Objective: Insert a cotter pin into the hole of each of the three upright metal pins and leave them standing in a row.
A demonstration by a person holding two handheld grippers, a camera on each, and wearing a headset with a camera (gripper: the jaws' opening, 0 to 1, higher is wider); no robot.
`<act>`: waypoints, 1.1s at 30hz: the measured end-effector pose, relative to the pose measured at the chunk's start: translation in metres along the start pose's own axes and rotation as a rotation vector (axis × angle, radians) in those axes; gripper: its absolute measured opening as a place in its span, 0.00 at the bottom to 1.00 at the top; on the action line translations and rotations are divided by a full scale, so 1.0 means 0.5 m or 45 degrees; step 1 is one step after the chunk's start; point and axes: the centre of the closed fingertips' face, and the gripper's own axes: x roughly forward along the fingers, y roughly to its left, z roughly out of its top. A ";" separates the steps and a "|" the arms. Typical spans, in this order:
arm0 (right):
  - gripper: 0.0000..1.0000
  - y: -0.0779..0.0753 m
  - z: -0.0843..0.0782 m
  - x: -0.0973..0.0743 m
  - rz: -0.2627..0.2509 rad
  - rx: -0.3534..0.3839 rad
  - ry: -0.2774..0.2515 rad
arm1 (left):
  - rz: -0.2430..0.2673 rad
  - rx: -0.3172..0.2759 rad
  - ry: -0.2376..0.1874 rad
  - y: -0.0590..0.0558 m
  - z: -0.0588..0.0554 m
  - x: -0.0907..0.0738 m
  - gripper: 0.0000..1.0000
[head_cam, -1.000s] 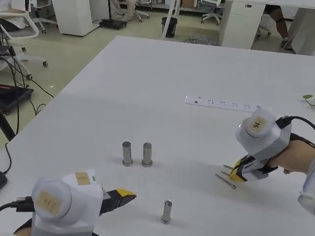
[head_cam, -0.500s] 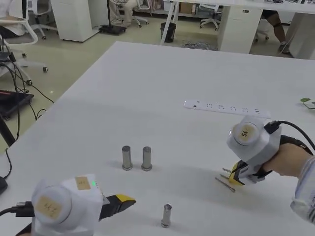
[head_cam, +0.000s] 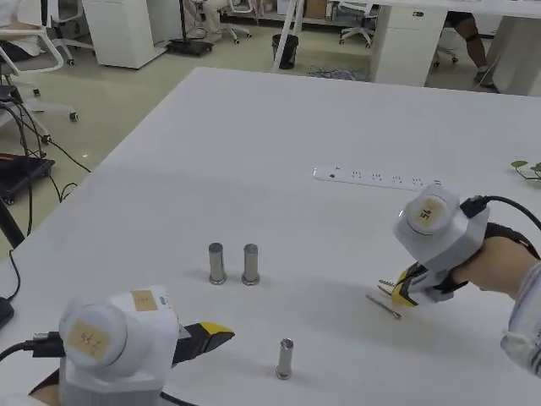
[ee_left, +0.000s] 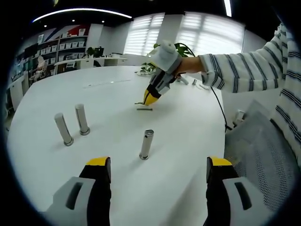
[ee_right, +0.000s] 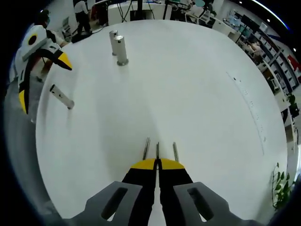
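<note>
Two upright metal pins (head_cam: 216, 263) (head_cam: 250, 264) stand side by side mid-table. A third upright pin (head_cam: 286, 359) stands alone nearer me. My right gripper (head_cam: 397, 293) is low over the table at the right. In the right gripper view my right gripper (ee_right: 157, 162) has shut jaws, and the middle cotter pin (ee_right: 157, 149) sticks out from between its tips. Two other cotter pins (ee_right: 146, 148) (ee_right: 175, 151) lie on either side. My left gripper (ee_left: 155, 162) is open and empty, just short of the lone pin (ee_left: 146, 144).
A white power strip (head_cam: 376, 178) lies across the table beyond the right gripper. A small plant (head_cam: 528, 169) sits at the far right edge. Bare white tabletop (head_cam: 279, 152) stretches beyond the pins. Office chairs and desks stand on the floor behind.
The head camera has shifted a little. My right gripper stays at the cotter pins, moved only slightly. The left gripper and the three upright pins hold their places.
</note>
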 end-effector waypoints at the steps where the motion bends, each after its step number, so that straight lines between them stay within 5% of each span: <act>1: 0.02 0.000 0.000 -0.005 -0.015 -0.008 0.004 | -0.003 0.000 -0.002 -0.002 0.001 0.001 0.83; 14: 0.02 0.022 0.016 -0.075 -0.127 -0.097 -0.059 | -0.014 0.001 -0.016 -0.008 0.014 0.004 0.83; 24: 0.02 0.064 0.042 -0.134 -0.167 -0.094 -0.188 | -0.021 -0.022 -0.008 -0.009 0.015 0.009 0.81; 33: 0.02 0.105 0.073 -0.180 -0.194 -0.101 -0.346 | -0.014 -0.043 -0.039 -0.002 0.041 0.004 0.76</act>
